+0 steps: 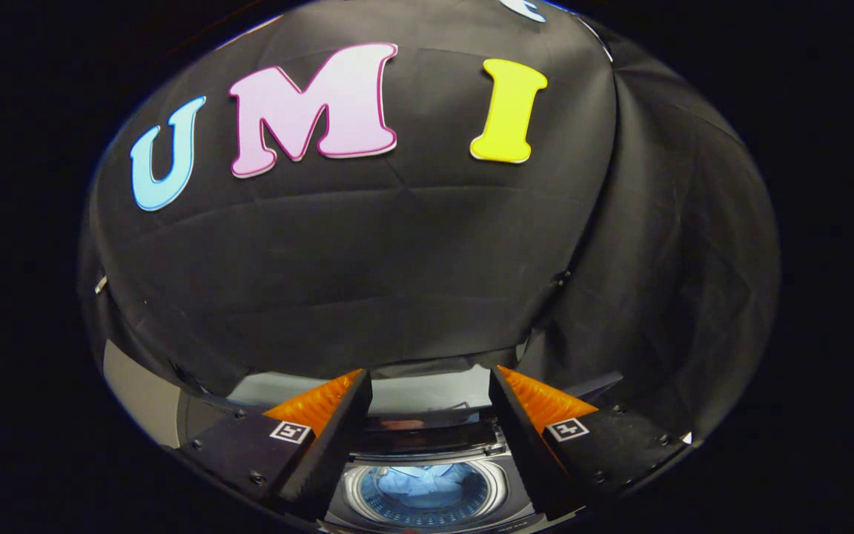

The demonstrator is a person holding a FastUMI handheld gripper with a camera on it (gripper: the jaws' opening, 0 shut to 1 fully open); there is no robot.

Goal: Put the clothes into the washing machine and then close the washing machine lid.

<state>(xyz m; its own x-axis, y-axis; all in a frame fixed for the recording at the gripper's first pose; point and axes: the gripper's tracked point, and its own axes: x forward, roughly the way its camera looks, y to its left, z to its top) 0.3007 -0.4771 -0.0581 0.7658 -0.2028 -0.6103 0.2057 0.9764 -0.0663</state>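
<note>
My gripper [427, 378] is open, its two fingers spread wide with nothing between them. Below and between the fingers I look down into the washing machine [427, 512], whose round drum opening has a pale metal rim. Light blue clothes [423, 480] lie inside the drum. The machine's lid [427, 437] stands raised at the back of the opening, dark and glossy. The gripper hovers above the machine, well clear of the drum and the lid.
The black cloth wall [397, 259] hangs close behind the machine and wraps round to the right. A pale panel [138, 393] shows to the left, beyond the left finger.
</note>
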